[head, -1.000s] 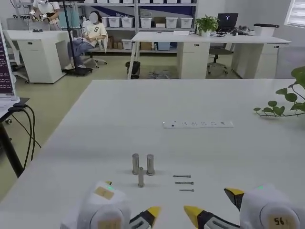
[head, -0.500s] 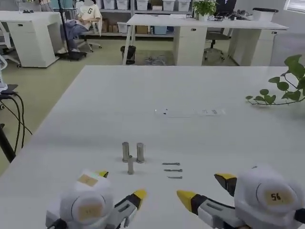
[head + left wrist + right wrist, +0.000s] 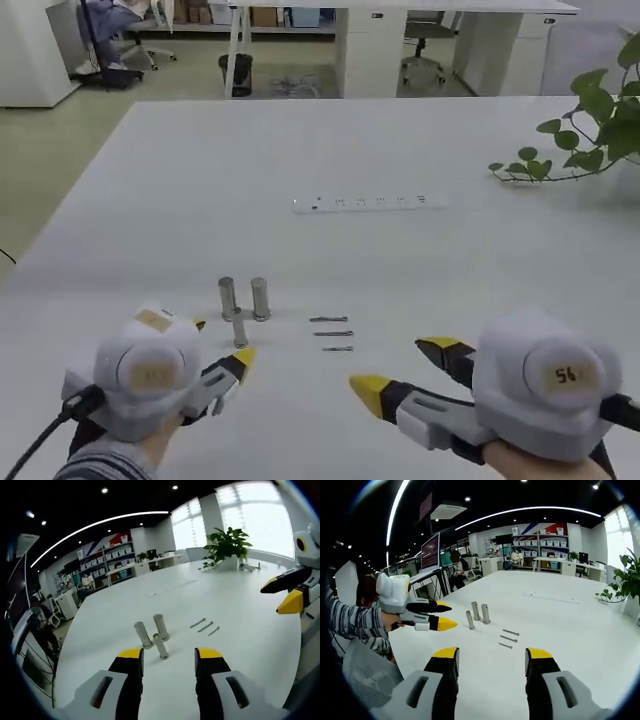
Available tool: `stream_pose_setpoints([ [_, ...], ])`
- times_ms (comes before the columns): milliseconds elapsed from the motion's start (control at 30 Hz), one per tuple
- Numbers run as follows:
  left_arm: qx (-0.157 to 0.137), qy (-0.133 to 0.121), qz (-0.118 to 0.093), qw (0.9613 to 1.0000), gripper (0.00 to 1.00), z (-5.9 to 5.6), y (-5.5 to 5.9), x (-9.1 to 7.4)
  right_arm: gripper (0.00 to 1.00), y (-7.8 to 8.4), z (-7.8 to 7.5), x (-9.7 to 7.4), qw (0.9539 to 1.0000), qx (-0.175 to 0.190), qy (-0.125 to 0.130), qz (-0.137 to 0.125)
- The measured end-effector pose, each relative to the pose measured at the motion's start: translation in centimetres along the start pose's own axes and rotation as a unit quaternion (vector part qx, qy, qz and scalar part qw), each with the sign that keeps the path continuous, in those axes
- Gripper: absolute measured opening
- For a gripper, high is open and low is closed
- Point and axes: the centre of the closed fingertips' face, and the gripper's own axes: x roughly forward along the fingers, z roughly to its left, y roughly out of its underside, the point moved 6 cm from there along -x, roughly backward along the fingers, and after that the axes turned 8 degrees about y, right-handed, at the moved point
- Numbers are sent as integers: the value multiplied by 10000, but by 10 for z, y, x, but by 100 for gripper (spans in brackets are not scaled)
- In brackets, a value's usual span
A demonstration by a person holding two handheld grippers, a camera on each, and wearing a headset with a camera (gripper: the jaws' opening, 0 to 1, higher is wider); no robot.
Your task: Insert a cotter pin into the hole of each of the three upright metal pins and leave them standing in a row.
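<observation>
Writing: the round label on the back of the right gripper (image 3: 398, 364) read "56". The matching label on the left gripper (image 3: 222, 340) carried orange marks, possibly digits, too blurred to read.
Left gripper: jaws stood wide apart with nothing between them. In its own view (image 3: 170, 653) the yellow tips pointed at the metal pins, close to the front one but apart from it.
Right gripper: jaws also stood wide apart and empty (image 3: 491, 653). It was held to the right of the cotter pins and touched none of them.
Metal pins (image 3: 260, 298): three, all upright on the white table (image 3: 480, 260). Two stood side by side and the third just in front, nearer the left gripper, so they formed a tight cluster rather than a row.
Cotter pins (image 3: 333, 333): three, lying flat and parallel, one behind another, just right of the metal pins. None sat in a pin.
Far side: a white power strip (image 3: 368, 203) lay across the table middle, and a leafy plant (image 3: 590, 130) trailed in at the right edge.
</observation>
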Motion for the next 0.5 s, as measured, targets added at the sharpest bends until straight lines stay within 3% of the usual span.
stream_pose_setpoints([
  [133,14,106,-163,9998,32,8,-2,15,47,-2,-3,5,10000,34,-48,-6],
  [200,110,146,6,9998,29,10,0,22,46,-3,-4,7,10000,51,-63,-19],
  [333,141,262,19,9996,26,14,2,34,44,-1,-3,13,9999,2,-114,38],
  [433,493,290,132,9983,19,17,4,42,43,5,-3,17,9998,120,-125,124],
  [500,403,369,147,9984,19,19,6,47,43,8,-2,20,9997,130,-114,185],
])
